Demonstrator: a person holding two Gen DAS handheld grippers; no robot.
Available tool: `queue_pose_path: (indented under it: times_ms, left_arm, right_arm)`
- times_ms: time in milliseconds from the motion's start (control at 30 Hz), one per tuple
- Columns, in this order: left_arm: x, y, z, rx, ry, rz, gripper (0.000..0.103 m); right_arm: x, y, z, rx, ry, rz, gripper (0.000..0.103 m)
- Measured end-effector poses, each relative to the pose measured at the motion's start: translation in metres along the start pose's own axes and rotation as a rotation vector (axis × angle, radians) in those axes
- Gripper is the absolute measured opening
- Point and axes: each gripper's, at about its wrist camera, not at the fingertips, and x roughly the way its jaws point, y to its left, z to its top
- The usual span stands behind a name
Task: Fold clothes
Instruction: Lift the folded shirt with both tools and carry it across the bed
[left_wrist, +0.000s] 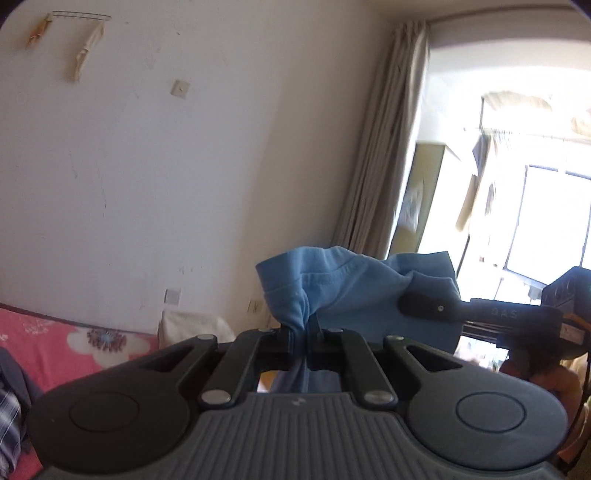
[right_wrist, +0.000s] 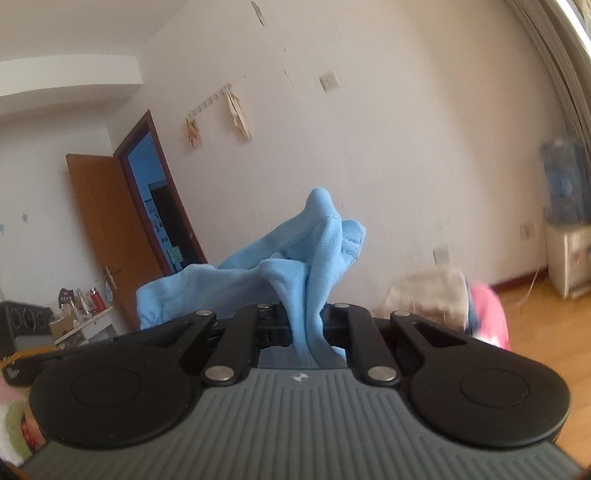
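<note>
A light blue garment (left_wrist: 354, 288) is held up in the air between both grippers. My left gripper (left_wrist: 303, 330) is shut on a bunched edge of it, with the cloth squeezed between the jaws and hanging down behind them. In the left wrist view the right gripper (left_wrist: 424, 306) reaches in from the right and grips the same cloth. In the right wrist view my right gripper (right_wrist: 308, 325) is shut on a thick fold of the blue garment (right_wrist: 295, 258), which bulges up above the jaws. The lower part of the garment is hidden.
A bed with a pink flowered cover (left_wrist: 55, 339) lies low at the left. A white wall (left_wrist: 166, 166) stands ahead, with a curtain (left_wrist: 384, 166) and bright window (left_wrist: 535, 206) to the right. An open brown door (right_wrist: 107, 229), a cluttered table (right_wrist: 74, 317) and wooden floor (right_wrist: 535, 332) show in the right wrist view.
</note>
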Motion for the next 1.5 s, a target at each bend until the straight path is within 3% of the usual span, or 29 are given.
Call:
queue_pose_path:
  times_ms: [167,267,467,667,800,1000,1267,1400,1500]
  left_arm:
    - [-0.004,0.011,0.045,-0.044,-0.005,0.0,0.007]
    - [-0.001,0.036,0.063,-0.094,0.019,-0.034,0.006]
    - [0.03,0.113,0.09,-0.189,0.079,-0.089,0.006]
    - [0.074,0.191,0.105,-0.275,0.105,-0.006,0.006]
    - [0.109,0.234,0.1,-0.287,0.092,0.114,0.006]
    - [0.18,0.276,0.073,-0.289,0.063,0.341,0.006]
    - [0.267,0.312,0.02,-0.411,-0.029,0.473,0.006]
    - [0.295,0.329,-0.001,-0.494,-0.074,0.494,0.006]
    - [0.292,0.351,-0.021,-0.552,-0.092,0.514,0.006]
  right_arm:
    - [0.025,0.026,0.064,-0.01,0.032,-0.022,0.007]
    - [0.051,0.045,0.088,-0.022,0.082,-0.058,0.007]
    - [0.133,0.081,0.118,-0.003,0.19,-0.143,0.007]
    - [0.243,0.091,0.12,0.063,0.227,-0.129,0.007]
    - [0.328,0.076,0.106,0.089,0.256,-0.048,0.007]
    - [0.466,0.02,0.073,0.063,0.332,0.171,0.007]
    - [0.616,-0.028,0.054,-0.09,0.458,0.407,0.007]
    - [0.664,-0.038,0.051,-0.173,0.559,0.454,0.007]
    - [0.687,-0.036,0.041,-0.267,0.627,0.471,0.007]
